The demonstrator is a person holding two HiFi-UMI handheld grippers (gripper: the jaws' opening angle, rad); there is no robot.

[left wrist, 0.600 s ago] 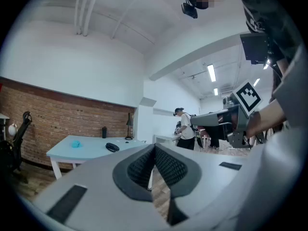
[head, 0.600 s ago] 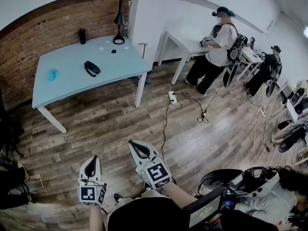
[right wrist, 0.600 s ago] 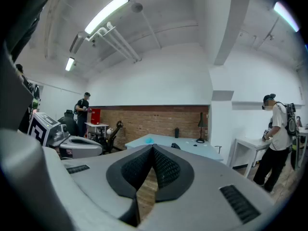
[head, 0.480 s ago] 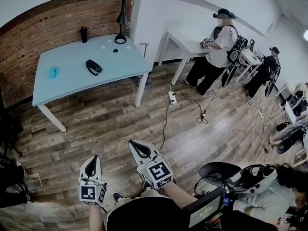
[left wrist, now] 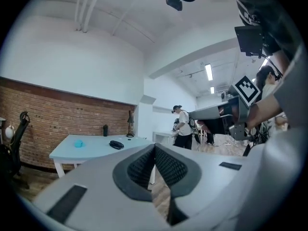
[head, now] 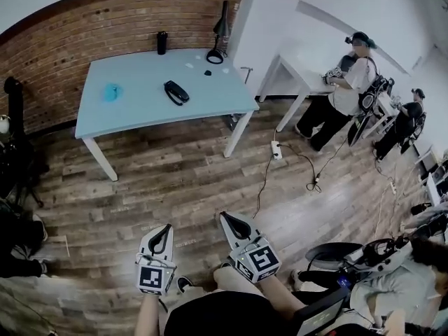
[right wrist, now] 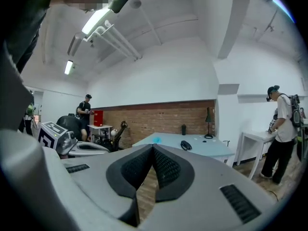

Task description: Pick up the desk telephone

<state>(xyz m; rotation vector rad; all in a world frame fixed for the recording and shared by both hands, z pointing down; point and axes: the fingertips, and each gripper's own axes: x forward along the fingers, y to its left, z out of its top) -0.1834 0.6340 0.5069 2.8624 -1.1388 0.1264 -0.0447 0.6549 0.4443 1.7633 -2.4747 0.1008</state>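
Fingers [left wrist: 142, 167] clenched empty, left gripper [head: 167, 228] and right gripper [head: 225, 218]; red cabinet [right wrist: 97, 118] outside head view.

Red brick wall [head: 84, 33], wood plank floor [head: 175, 180], pale blue table [head: 140, 100], white desk [head: 308, 58], black lamp [head: 220, 33]

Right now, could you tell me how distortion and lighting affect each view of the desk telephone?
Head view: fisheye bows the brick wall and table, yet the desk telephone is evenly lit and sharp. Left gripper view: black corners, telephone tiny. Right gripper view: ceiling light glares, telephone small but clear.
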